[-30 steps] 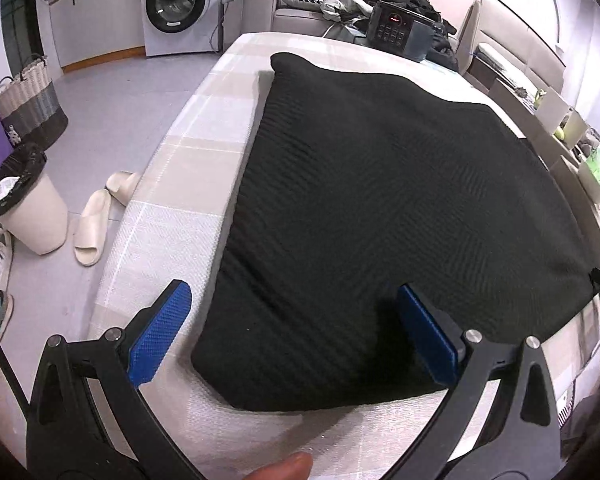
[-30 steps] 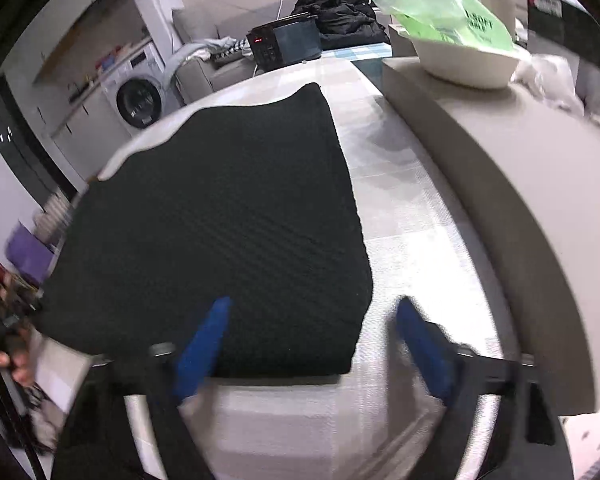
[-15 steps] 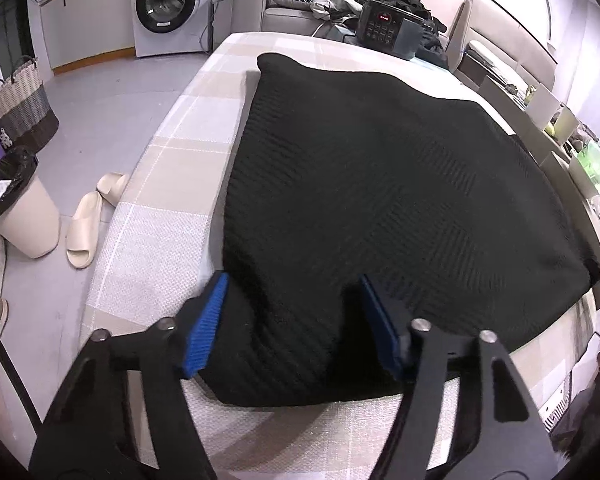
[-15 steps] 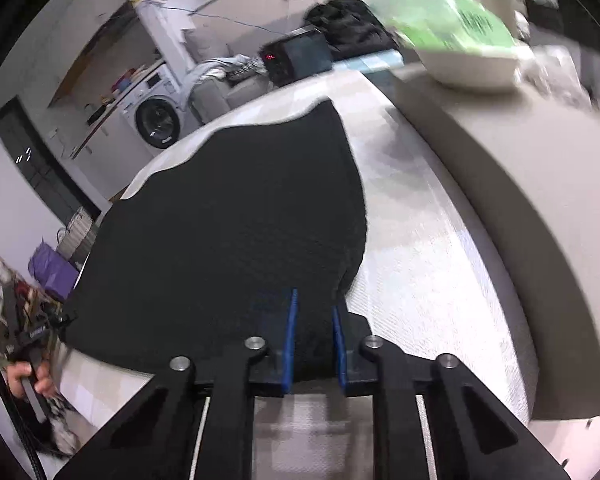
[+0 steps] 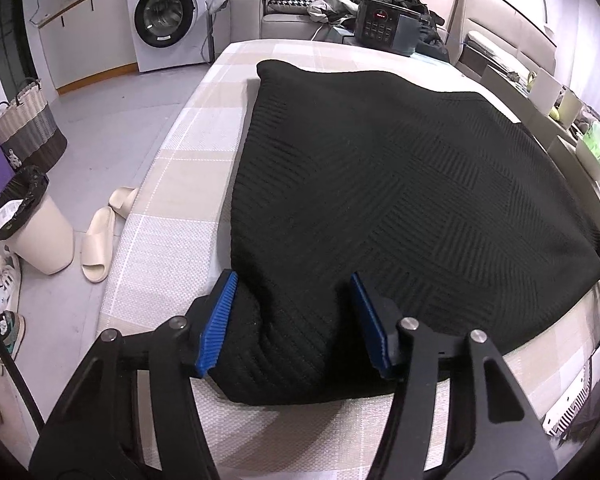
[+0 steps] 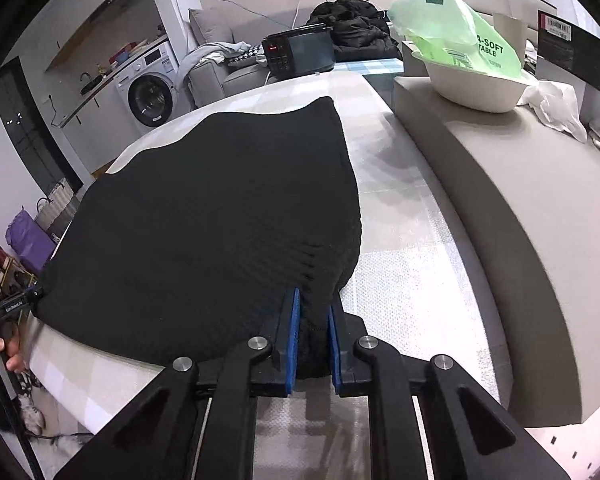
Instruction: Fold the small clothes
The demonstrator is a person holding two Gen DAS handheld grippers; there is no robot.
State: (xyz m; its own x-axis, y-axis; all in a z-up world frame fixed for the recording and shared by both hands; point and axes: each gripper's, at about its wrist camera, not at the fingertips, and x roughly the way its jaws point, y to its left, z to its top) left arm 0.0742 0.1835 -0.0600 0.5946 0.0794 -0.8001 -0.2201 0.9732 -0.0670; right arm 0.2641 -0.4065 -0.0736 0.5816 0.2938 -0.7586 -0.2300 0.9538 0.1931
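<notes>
1. I see one black knit garment [image 5: 400, 200] with a ribbed diagonal pattern.
2. It lies spread flat on the checked beige table [image 5: 172, 240].
3. Its two near corners are bunched and slightly lifted.

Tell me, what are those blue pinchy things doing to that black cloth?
A person is folding a black knitted garment spread on a checked table. The right hand-held gripper has pinched one near corner. The left hand-held gripper is closing on the other near corner, with fabric bunched between its pads. Nothing is folded yet.
</notes>
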